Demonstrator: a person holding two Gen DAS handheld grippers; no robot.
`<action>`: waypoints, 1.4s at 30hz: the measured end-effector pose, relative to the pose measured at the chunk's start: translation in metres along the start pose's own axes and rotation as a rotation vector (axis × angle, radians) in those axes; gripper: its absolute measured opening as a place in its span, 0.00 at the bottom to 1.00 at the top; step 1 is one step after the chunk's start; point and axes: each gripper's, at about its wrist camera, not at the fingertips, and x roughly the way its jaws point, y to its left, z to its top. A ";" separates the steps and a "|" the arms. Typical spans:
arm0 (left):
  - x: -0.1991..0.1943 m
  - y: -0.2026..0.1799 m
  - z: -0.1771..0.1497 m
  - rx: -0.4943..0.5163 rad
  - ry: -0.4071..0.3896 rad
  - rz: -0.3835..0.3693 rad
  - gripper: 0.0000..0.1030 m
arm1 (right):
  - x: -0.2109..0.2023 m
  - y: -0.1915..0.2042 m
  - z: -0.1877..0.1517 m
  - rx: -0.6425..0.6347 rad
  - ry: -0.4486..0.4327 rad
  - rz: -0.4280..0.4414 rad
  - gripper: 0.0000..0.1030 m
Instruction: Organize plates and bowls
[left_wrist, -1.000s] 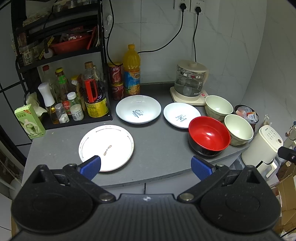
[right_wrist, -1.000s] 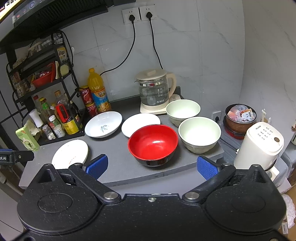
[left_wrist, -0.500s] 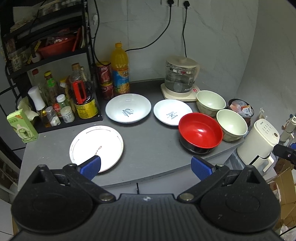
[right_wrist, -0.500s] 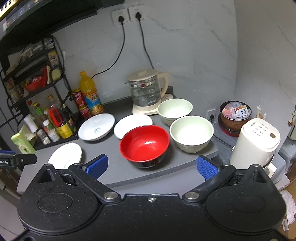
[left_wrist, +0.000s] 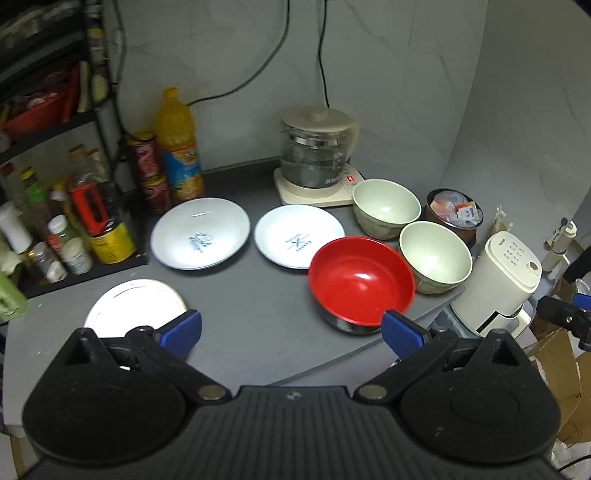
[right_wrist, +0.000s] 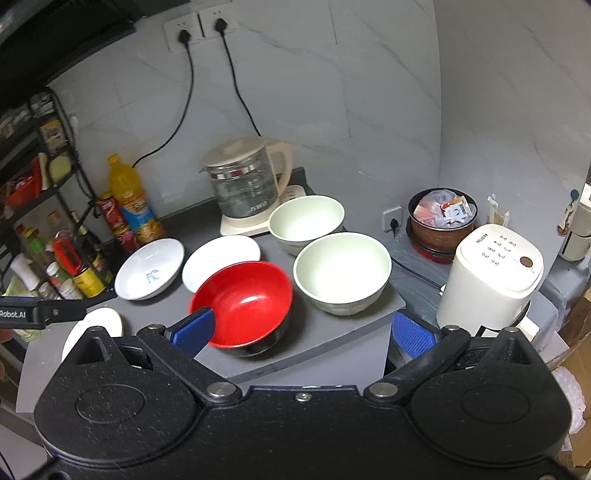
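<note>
On the grey counter (left_wrist: 258, 332) lie three white plates: a flat one (left_wrist: 129, 302) at the front left, a deeper one (left_wrist: 199, 232) behind it, and a smaller one (left_wrist: 299, 236) in the middle. A red bowl (left_wrist: 360, 280) (right_wrist: 243, 299) sits near the front edge. Two pale green bowls (right_wrist: 341, 269) (right_wrist: 306, 221) stand right of it, one behind the other. My left gripper (left_wrist: 291, 330) is open above the counter's front edge, with nothing in it. My right gripper (right_wrist: 303, 328) is open too, its left fingertip (right_wrist: 195, 328) in front of the red bowl's rim.
A glass kettle (right_wrist: 247, 192) on its base stands at the back. A rack (left_wrist: 55, 166) of bottles and cans fills the left side, with an orange bottle (left_wrist: 177, 147) beside it. A white appliance (right_wrist: 491, 273) and a brown pot (right_wrist: 441, 225) of packets stand off the counter's right end.
Both views have shifted right and closer to the bowls. The right gripper has come nearer to the red bowl. Both grippers stay open; no dish has moved.
</note>
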 end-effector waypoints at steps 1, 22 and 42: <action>0.007 -0.003 0.006 0.003 0.006 -0.009 1.00 | 0.005 -0.002 0.003 0.000 0.007 -0.006 1.00; 0.146 -0.047 0.101 0.112 0.112 -0.086 1.00 | 0.115 -0.036 0.065 0.080 0.080 -0.071 1.00; 0.257 -0.082 0.145 0.212 0.212 -0.211 0.94 | 0.202 -0.062 0.082 0.138 0.165 -0.180 0.95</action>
